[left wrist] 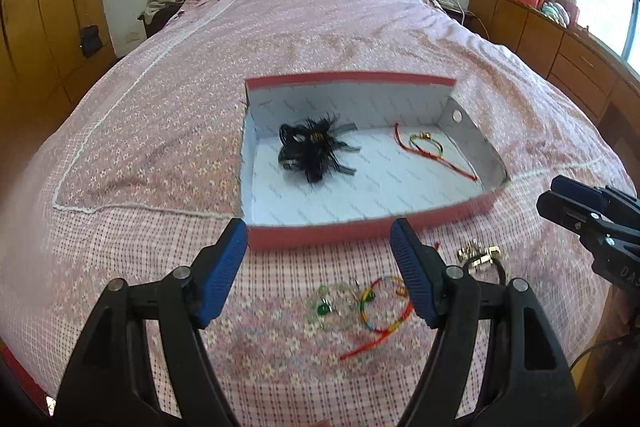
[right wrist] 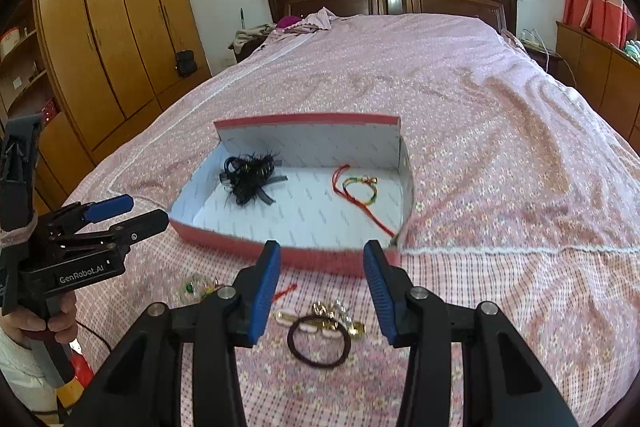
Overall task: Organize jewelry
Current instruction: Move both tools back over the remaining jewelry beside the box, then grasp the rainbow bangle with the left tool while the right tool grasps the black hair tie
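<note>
Both grippers, left (left wrist: 318,275) and right (right wrist: 322,297), are hovering open; bottom-centre hair tie (right wrist: 319,342) risks snagging adjacent clip (right wrist: 320,319).

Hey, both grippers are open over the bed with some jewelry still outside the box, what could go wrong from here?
1. The rainbow bracelet lies beside the clear bead bracelet, with its red cord trailing, so the left gripper may snag both.
2. The dark hair tie overlaps the gold hair clips; the right gripper could drag them together.
3. The soft bedspread may let small pieces sink, so the fingers pinch cloth.
</note>
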### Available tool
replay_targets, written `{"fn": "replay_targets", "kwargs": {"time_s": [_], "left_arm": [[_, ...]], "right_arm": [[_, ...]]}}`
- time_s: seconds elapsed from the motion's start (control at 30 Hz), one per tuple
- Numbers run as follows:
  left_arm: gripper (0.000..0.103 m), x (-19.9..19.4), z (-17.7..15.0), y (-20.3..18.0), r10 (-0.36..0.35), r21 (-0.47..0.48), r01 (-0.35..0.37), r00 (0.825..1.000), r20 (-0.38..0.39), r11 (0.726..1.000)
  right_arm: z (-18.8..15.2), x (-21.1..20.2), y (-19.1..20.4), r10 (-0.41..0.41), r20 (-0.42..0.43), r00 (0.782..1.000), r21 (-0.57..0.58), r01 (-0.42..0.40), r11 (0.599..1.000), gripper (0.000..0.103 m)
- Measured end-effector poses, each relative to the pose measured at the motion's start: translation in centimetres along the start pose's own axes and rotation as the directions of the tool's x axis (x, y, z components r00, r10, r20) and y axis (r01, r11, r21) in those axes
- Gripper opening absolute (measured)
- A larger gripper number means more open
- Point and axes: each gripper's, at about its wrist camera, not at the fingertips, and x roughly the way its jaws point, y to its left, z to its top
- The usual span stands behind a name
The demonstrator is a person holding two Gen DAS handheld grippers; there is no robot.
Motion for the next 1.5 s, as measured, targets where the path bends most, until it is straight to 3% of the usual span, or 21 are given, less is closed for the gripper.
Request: {"fn": "replay_targets", "kwargs": {"time_s": [0.6,0.7,0.87,0.97,1.23,1.5], "left_arm": [[0.065,2.0,-4.5,-2.3,-0.057,0.033,0.061,0.991,-0.120,0.998],[0.058,2.1,-5.1,-2.6,-0.084,0.033,0.089,0.988,-0.133,0.995],[0.035,2.8,-5.9,-3.0,-0.139,0.029,0.146,0.973,-0.184,0.989],[0.029,3.4,-6.3,-2.9,-0.158,0.003,0.162,0.964,-0.213,0.987],[0.027,4.7,-6.6,-1.9,-0.212,-0.093,0.195,0.949,-0.232,0.976],[0.025,5.3,-5.7,-2.1,-0.214,-0.085,0.200,0.953,-0.217,0.976]], "right_arm": [[-4.7,1.5,-0.5,-0.012,-0.094,0.996,0.010,0.013,1.000,0.047],[-5.3,2.0,-0.6,-0.014,-0.109,0.994,0.014,0.016,1.000,0.047],[-6.0,2.7,-0.9,-0.012,-0.128,0.992,0.023,0.015,1.000,0.047],[-6.3,2.9,-1.0,-0.010,-0.135,0.991,0.027,0.014,1.000,0.047],[-7.2,3.9,-1.1,-0.005,-0.162,0.987,0.033,0.011,0.999,0.047],[-7.6,4.9,-1.3,-0.002,-0.186,0.983,0.046,0.011,0.999,0.047]]}}
